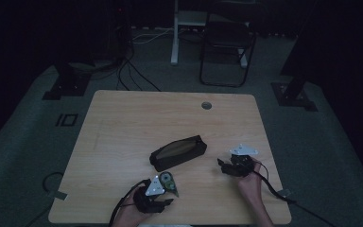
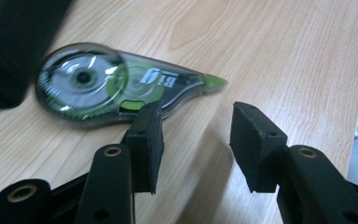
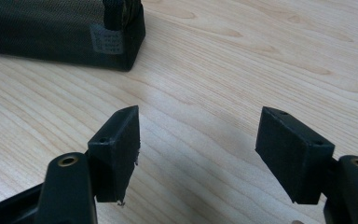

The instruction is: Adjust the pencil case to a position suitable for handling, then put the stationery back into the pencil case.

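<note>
Tape dispenser [image 2: 116, 84] flat on table [image 2: 279, 51], tip toward right; left gripper [image 2: 196, 135] jaws narrowed, empty.

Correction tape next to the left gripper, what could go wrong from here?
1. The correction tape lies flat beside one jaw of the left gripper, not between the two, so closing now would likely catch nothing.
2. Its smooth, rounded shell may slide across the table if a jaw nudges it.
3. The black pencil case sits close behind, so a push could wedge the tape against it.
</note>
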`<state>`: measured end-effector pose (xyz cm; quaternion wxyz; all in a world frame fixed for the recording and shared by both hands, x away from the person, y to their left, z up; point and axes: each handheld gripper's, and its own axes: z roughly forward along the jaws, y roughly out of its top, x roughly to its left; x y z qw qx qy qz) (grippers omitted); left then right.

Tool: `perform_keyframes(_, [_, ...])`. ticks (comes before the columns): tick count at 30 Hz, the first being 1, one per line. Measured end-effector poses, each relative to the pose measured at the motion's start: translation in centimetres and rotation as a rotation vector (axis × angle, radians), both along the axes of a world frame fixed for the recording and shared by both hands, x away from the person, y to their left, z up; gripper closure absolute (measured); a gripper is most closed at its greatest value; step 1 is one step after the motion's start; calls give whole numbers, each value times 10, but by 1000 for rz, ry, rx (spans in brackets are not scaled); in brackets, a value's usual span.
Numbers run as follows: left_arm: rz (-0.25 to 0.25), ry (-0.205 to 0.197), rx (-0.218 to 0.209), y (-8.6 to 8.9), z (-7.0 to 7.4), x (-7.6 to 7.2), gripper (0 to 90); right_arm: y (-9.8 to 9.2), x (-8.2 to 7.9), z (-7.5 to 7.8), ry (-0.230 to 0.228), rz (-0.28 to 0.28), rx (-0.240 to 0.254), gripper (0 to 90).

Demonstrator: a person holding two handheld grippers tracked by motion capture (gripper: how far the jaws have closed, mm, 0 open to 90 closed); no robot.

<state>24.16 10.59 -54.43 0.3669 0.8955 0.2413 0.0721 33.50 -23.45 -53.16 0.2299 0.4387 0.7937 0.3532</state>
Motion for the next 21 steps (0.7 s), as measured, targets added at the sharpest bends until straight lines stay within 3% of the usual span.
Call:
perform_keyframes(8, [-24, -25, -26, -15, 2, 7, 494, 1, 0, -1, -4, 1, -19, 302])
perform_keyframes(21, [17, -74, -78, -4, 12, 3, 451, 2, -1, -3, -2, 2, -24, 302])
